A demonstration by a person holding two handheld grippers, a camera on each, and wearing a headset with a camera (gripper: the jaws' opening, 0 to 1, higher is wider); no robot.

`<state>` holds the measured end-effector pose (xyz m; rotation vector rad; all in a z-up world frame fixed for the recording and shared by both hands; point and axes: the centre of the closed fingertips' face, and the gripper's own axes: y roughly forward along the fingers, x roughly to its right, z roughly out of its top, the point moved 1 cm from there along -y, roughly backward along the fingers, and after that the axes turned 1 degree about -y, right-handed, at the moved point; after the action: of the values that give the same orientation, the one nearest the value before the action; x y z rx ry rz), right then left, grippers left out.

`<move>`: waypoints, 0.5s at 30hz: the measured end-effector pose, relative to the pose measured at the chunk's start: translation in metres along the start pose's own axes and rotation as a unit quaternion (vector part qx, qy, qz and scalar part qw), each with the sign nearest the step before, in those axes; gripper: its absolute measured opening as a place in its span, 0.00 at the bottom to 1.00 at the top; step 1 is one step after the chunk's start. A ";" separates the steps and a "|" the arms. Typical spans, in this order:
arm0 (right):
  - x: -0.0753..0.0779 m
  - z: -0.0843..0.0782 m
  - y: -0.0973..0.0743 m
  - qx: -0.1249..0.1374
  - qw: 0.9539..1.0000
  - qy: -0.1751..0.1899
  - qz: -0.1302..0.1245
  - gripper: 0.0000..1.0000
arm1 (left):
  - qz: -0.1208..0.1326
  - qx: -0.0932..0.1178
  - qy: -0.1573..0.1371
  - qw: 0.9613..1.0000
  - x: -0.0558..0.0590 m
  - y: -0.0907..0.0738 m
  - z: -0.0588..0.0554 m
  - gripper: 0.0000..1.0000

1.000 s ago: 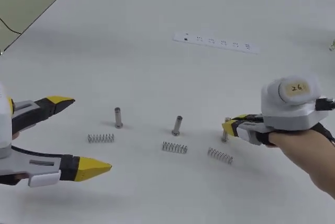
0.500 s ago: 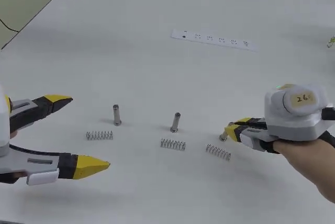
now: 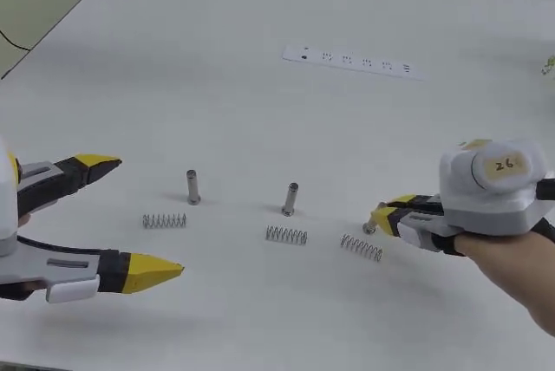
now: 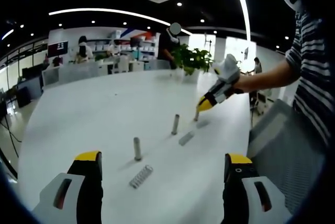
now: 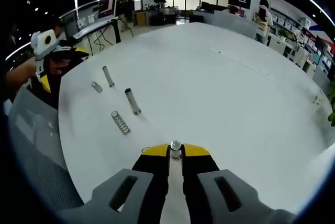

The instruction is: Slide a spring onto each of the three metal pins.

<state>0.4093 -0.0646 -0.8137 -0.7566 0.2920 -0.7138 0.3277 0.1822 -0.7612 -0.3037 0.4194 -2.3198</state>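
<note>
Workbench [image 3: 260,7]: white and wide, with a power strip [image 3: 355,63] lying far back and an open office beyond in the gripper views.
Pins: left pin [image 3: 192,186], middle pin [image 3: 291,198] and right pin [image 5: 176,149] standing upright in a row, well apart from each other, every shaft bare.
Springs: left spring [image 3: 165,220], middle spring [image 3: 286,235] and right spring [image 3: 361,248] lying flat on the bench, each just in front of its own pin, none threaded on.
Right gripper [image 3: 381,215]: low over the bench at the right end of the row, jaws pinched together on the right pin, whose round top shows between the yellow tips in the right gripper view.
Left gripper [image 4: 163,158]: jaws spread wide, holding nothing, hovering short of the left pin and left spring.
Done: nothing yet, judging by three bare pins and three loose springs.
Left: all three pairings, most likely beginning with the right pin now held and the right spring beside it.
Watch: thin springs flat on a smooth top, probably prone to rolling or slipping when pinched.
</note>
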 end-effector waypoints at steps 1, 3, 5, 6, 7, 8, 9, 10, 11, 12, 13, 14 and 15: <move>0.000 0.000 0.000 0.001 1.000 0.000 0.000 0.07 | 0.000 0.000 0.000 1.000 0.000 0.000 0.000 0.94; -0.001 0.001 0.000 0.002 1.000 -0.002 0.001 0.09 | 0.000 0.002 -0.001 1.000 0.000 0.000 0.000 0.94; -0.001 0.002 0.000 0.003 1.000 -0.002 0.000 0.11 | 0.001 0.002 -0.001 1.000 0.000 0.000 0.000 0.94; -0.001 0.002 0.000 0.003 1.000 -0.003 0.000 0.11 | 0.001 0.001 -0.001 1.000 0.000 0.000 0.000 0.94; 0.000 0.002 0.000 0.003 1.000 -0.004 0.000 0.12 | 0.001 0.001 -0.001 1.000 0.000 0.000 0.000 0.94; 0.000 0.002 -0.001 0.004 1.000 -0.003 -0.001 0.12 | 0.000 0.000 -0.001 1.000 0.000 0.000 0.000 0.94; 0.000 0.002 -0.001 0.005 1.000 -0.001 -0.002 0.13 | 0.000 0.000 -0.001 1.000 0.000 0.000 0.000 0.94; 0.000 0.002 -0.002 0.007 1.000 0.000 -0.001 0.13 | 0.000 0.000 -0.001 1.000 0.000 -0.001 0.000 0.94; 0.001 0.002 -0.002 0.007 1.000 0.002 -0.001 0.13 | 0.000 0.000 -0.001 1.000 0.000 -0.001 -0.001 0.94; 0.001 0.002 -0.003 0.008 1.000 0.003 -0.001 0.14 | 0.000 0.000 -0.001 1.000 0.001 -0.001 -0.001 0.94; 0.001 0.003 -0.003 0.010 1.000 0.004 -0.001 0.14 | 0.000 -0.001 -0.001 1.000 0.001 -0.001 -0.001 0.94; 0.001 0.003 -0.004 0.011 1.000 0.005 -0.002 0.15 | 0.000 -0.001 -0.001 1.000 0.001 -0.001 -0.001 0.94; 0.001 0.003 -0.005 0.012 1.000 0.006 -0.001 0.15 | 0.000 -0.001 -0.001 1.000 0.001 -0.001 -0.001 0.94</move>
<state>0.4090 -0.0658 -0.8078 -0.7295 0.2940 -0.7227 0.3261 0.1823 -0.7616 -0.3070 0.4208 -2.3195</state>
